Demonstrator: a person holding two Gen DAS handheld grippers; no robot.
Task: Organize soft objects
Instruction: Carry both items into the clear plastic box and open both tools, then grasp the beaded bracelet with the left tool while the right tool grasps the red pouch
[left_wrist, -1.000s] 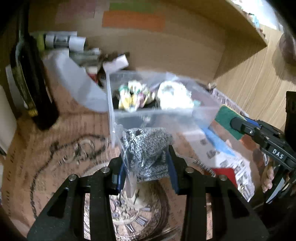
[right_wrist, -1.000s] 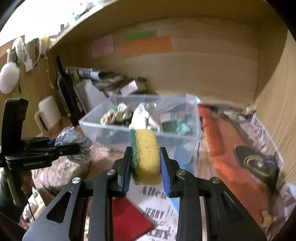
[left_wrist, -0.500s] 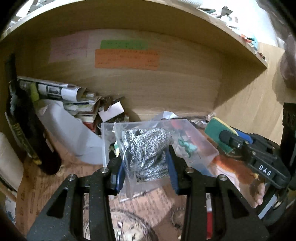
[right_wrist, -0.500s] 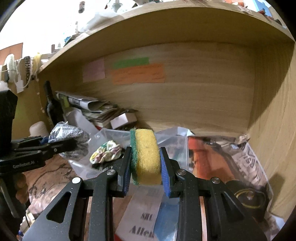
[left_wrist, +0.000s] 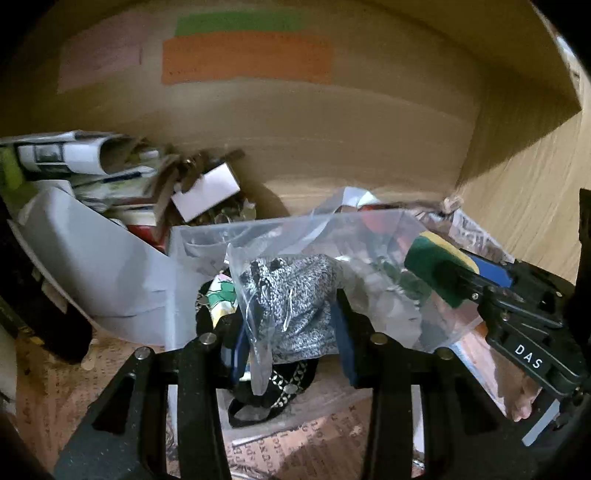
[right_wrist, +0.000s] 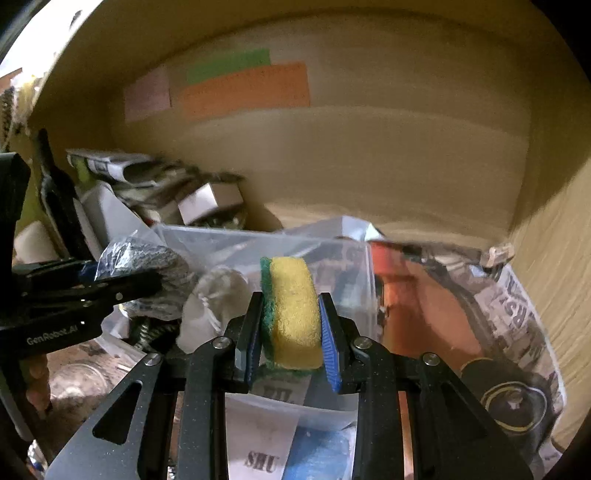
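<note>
My left gripper (left_wrist: 290, 332) is shut on a clear plastic bag holding a grey knitted item (left_wrist: 295, 306), held over the near left part of a clear plastic bin (left_wrist: 192, 240). My right gripper (right_wrist: 290, 332) is shut on a yellow and green sponge (right_wrist: 291, 314), held over the bin's near rim (right_wrist: 325, 410). The sponge also shows in the left wrist view (left_wrist: 439, 269), and the bagged knit in the right wrist view (right_wrist: 147, 269). The bin holds a patterned cloth (left_wrist: 219, 299), a white soft item (right_wrist: 214, 299) and a dark chain-trimmed piece (left_wrist: 273, 398).
A wooden back wall (left_wrist: 332, 147) with coloured paper labels (left_wrist: 243, 55) closes the shelf; a wooden side wall (right_wrist: 554, 240) stands at right. Rolled papers and a white box (left_wrist: 207, 192) pile at back left. A dark bottle (left_wrist: 40, 317) stands left. Newspaper (right_wrist: 517, 295) covers the surface.
Both grippers have moved forward and down towards the bin, with the bagged knit and the sponge held over it. The views are closer to the back wall.
</note>
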